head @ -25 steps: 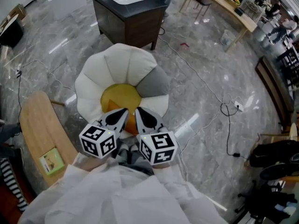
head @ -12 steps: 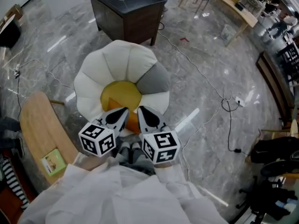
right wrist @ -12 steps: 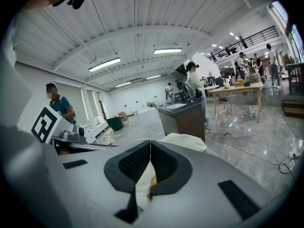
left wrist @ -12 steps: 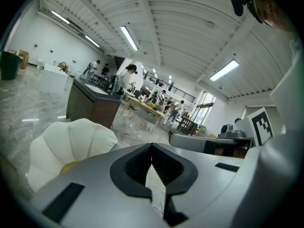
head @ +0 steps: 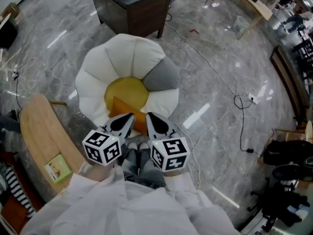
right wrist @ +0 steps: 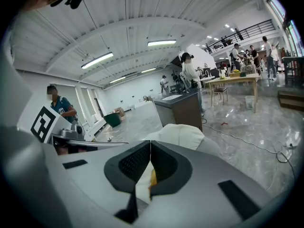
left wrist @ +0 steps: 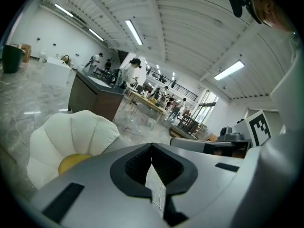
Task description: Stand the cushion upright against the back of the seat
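Grey marble floor (head: 215,82) fills the head view. At centre stands a flower-shaped chair (head: 122,58): white petals form the backrest from 9 o'clock round to 1 o'clock, one grey petal (head: 161,77) sits at 3 o'clock, and a yellow seat pad (head: 126,93) lies in the middle. A dark cabinet (head: 132,11) with a pale top stands at 12 o'clock of the chair, near it but apart. A curved wooden table (head: 41,131) lies at 8 o'clock of the chair and carries a green booklet (head: 57,167). The orange cushion (head: 121,108) lies low at 6 o'clock on the seat pad, at the front of the seat and well clear of the backrest petals; its near edge is hidden behind the two grippers, so contact with them cannot be judged. The left gripper (head: 130,115) and the right gripper (head: 148,114) are side by side at 6 o'clock of the chair, pointing toward the seat. In each gripper view the jaws are pressed together tip to tip with nothing pinched; through the slot behind the right tips a sliver of yellow-orange shows. A thin cable (head: 241,131) trails over the floor at 3 o'clock.
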{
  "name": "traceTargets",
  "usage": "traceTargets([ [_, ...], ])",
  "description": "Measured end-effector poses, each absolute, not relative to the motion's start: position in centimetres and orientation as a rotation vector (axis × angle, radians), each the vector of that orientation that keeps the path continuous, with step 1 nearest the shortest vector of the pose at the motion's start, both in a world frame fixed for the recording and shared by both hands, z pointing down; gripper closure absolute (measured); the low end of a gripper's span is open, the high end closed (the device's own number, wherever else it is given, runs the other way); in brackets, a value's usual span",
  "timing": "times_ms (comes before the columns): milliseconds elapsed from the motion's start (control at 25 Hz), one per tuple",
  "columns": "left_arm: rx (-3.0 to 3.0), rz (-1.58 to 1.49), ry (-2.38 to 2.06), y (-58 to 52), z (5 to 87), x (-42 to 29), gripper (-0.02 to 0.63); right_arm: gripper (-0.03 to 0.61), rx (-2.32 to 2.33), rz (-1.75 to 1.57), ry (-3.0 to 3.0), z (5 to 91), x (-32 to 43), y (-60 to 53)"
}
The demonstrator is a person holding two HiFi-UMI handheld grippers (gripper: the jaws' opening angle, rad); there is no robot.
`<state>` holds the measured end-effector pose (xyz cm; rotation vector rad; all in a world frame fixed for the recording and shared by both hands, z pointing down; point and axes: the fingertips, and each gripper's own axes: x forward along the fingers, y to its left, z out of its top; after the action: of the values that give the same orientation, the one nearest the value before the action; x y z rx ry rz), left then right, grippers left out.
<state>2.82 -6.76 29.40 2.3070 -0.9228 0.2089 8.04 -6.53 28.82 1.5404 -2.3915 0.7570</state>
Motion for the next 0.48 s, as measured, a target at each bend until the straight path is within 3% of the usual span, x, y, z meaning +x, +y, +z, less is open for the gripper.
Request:
traceTargets([
  [480, 2.252, 0.230, -0.943, -9.5, 34.0, 3.2, 0.606, 0.566, 1.541, 0.856, -2.327, 33.8, 8.7, -8.3],
])
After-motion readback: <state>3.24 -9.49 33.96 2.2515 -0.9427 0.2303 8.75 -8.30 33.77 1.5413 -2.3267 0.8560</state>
